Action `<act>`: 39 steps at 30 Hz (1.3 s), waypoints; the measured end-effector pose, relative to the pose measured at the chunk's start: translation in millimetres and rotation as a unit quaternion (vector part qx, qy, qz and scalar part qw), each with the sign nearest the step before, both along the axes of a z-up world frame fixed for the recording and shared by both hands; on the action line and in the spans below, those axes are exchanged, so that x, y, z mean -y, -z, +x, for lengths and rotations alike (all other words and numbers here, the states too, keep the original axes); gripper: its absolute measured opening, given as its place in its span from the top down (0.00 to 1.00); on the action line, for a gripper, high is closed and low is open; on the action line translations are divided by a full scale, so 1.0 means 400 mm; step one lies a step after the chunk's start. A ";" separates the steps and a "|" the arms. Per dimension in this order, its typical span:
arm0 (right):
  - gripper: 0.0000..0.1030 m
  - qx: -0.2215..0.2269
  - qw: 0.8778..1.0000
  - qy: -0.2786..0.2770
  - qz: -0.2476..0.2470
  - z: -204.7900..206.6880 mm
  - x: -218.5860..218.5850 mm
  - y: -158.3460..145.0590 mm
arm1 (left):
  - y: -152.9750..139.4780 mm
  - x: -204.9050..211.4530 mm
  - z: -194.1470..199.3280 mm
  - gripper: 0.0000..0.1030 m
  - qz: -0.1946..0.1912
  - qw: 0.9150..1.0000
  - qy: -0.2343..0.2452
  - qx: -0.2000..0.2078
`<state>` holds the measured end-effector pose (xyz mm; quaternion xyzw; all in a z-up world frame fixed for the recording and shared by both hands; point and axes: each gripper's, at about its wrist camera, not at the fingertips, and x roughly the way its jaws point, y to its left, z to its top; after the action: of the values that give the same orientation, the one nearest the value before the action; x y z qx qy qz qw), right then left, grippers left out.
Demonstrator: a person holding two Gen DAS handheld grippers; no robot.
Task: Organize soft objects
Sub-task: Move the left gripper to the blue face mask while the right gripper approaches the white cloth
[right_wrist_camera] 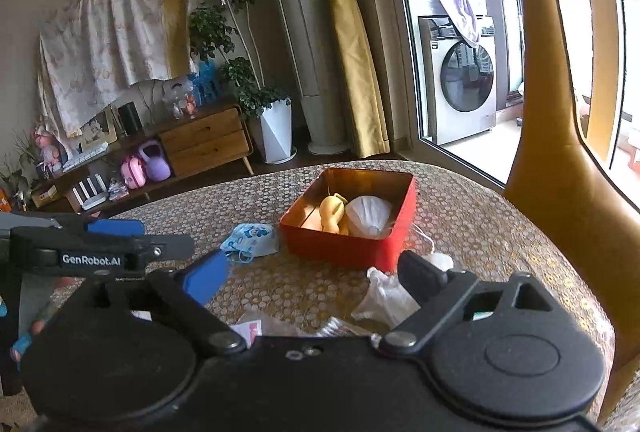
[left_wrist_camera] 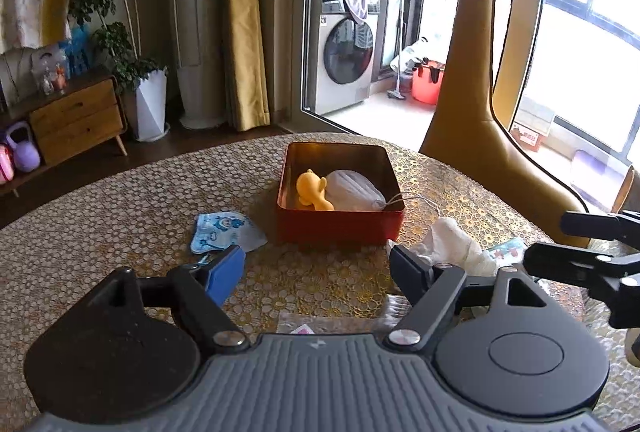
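My left gripper [left_wrist_camera: 316,272] and right gripper [right_wrist_camera: 314,272] both gape empty; the blue mask [left_wrist_camera: 224,232] lies ahead-left, nearest my left, beside the tin [left_wrist_camera: 340,228].

Yellow toy [left_wrist_camera: 313,190] and white mask [left_wrist_camera: 354,190] lie inside red tin [left_wrist_camera: 340,228].

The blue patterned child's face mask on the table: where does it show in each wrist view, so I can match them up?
Left wrist view: blue patterned face mask lies on the table left of the red tin, just beyond the left gripper.
Right wrist view: the same mask lies left of centre, left of the tin.
Shared landmark: the yellow toy inside the tin.
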<state>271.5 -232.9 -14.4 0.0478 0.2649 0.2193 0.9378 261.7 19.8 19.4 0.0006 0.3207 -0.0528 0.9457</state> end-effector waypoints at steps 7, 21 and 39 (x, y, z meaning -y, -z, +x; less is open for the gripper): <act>0.03 -0.011 1.000 0.014 0.011 -0.045 0.058 0.037 | 0.004 -0.004 -0.026 0.08 -0.010 1.000 0.008 0.000; 0.01 -0.039 0.996 0.076 0.012 -0.068 0.206 0.135 | 0.031 -0.031 0.059 0.02 -0.053 0.997 0.041 -0.048; 0.03 -0.079 0.996 0.026 -0.033 0.077 0.182 0.173 | 0.059 -0.078 0.367 0.02 -0.033 0.990 -0.066 -0.118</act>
<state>302.1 -305.8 -83.7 0.0409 0.3441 0.1820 0.9202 408.5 50.9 -4.2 -0.0583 0.4274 -0.0011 0.9022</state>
